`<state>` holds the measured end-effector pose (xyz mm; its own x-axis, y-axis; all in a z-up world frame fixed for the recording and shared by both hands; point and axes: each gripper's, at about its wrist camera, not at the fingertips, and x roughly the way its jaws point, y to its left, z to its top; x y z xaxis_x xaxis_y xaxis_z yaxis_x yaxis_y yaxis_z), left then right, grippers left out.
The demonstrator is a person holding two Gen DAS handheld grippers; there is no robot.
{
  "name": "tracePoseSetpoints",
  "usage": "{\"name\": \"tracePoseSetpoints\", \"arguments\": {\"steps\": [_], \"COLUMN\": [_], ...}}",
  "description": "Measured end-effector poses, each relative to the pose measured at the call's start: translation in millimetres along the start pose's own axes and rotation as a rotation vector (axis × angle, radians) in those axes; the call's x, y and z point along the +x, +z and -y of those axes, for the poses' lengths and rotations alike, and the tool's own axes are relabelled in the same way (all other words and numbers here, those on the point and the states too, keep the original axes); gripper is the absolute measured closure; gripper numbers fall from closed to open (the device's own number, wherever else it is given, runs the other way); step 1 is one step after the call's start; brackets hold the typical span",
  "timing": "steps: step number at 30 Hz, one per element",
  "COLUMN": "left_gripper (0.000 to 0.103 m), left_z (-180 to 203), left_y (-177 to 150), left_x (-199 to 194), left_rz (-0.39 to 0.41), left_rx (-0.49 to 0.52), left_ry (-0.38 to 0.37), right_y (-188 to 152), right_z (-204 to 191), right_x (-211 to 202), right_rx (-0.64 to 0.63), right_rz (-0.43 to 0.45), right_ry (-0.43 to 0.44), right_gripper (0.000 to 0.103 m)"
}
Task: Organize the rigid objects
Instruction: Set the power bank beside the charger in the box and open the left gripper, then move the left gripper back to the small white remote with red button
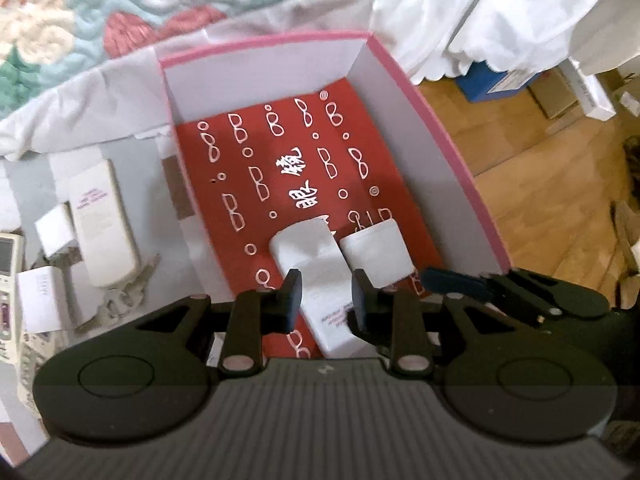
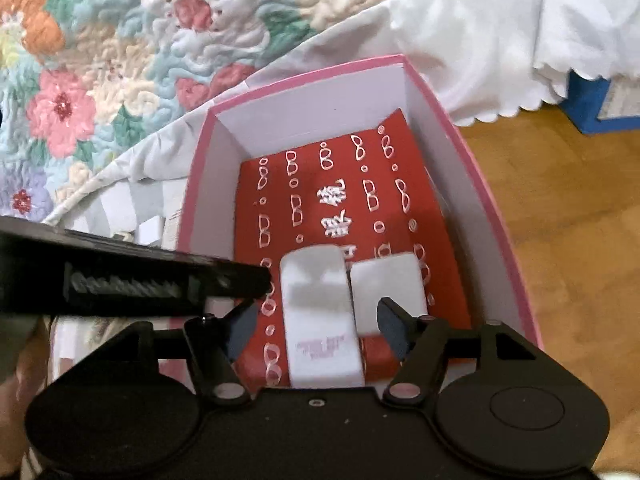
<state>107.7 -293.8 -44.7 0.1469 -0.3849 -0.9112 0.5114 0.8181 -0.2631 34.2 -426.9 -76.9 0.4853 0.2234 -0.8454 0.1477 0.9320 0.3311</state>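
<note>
While I look down along both grippers, a rigid pink-rimmed cardboard box (image 1: 448,128) with a red patterned liner fills my view. At its six o'clock end lie a long smooth white remote (image 2: 320,320) and a squarish white block (image 2: 386,280), touching. Left gripper (image 1: 326,300) and right gripper (image 2: 316,328) fingers stand released, straddling the remote without pressing. Its lower end is hidden.

Remote's (image 1: 326,292) printed label blurred, unreadable

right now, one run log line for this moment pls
stage: packing pink box | in box: long white remote, white block side by side | left tool: open | right tool: open, holding nothing
</note>
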Motion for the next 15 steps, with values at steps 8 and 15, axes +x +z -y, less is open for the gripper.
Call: {"name": "tracePoseSetpoints", "arguments": {"steps": [8,15], "left_gripper": [0.075,0.075], "left_z": [-31,-83], "left_y": [-18,-45], "left_x": [-66,-85], "left_rz": [0.092,0.133], "left_rx": [0.000,-0.055], "left_ry": [-0.074,-0.074], "right_y": [-21,-48], "right_z": [-52,-116], "right_x": [-43,-40], "right_rx": [-0.246,-0.487], "right_rz": [0.036,0.049], "right_ry": [0.086,0.201], "right_gripper": [0.033,0.036]}}
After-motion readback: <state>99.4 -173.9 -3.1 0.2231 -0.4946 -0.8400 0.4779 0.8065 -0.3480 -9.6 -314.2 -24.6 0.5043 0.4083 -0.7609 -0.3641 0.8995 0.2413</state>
